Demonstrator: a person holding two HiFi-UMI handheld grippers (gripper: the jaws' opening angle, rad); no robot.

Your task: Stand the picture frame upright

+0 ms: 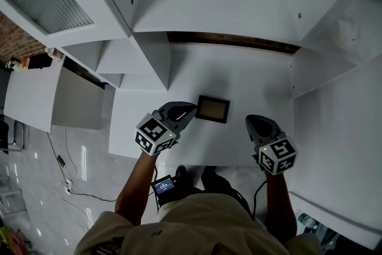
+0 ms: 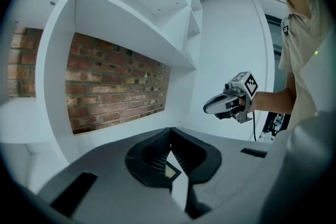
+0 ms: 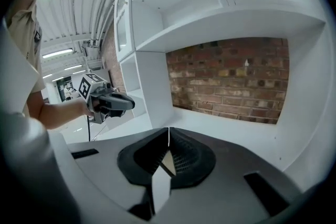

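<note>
A small dark picture frame (image 1: 213, 108) with a brownish picture lies flat on the white shelf board (image 1: 250, 80), near its front edge. My left gripper (image 1: 192, 109) hovers just left of the frame, its tip almost at the frame's left edge, jaws together and empty. My right gripper (image 1: 256, 119) sits a little to the right of the frame, apart from it, also shut with nothing held. In the left gripper view my own jaws (image 2: 169, 131) meet at the tip and the right gripper (image 2: 206, 109) shows beyond. In the right gripper view the jaws (image 3: 168, 129) are closed too.
The board sits inside a white shelving unit with a brick back wall (image 3: 231, 81). A stepped divider (image 1: 152, 63) rises at the left, a side panel (image 1: 334, 122) at the right, and an upper shelf (image 3: 231, 23) overhead. Cables lie on the floor (image 1: 65, 182) at lower left.
</note>
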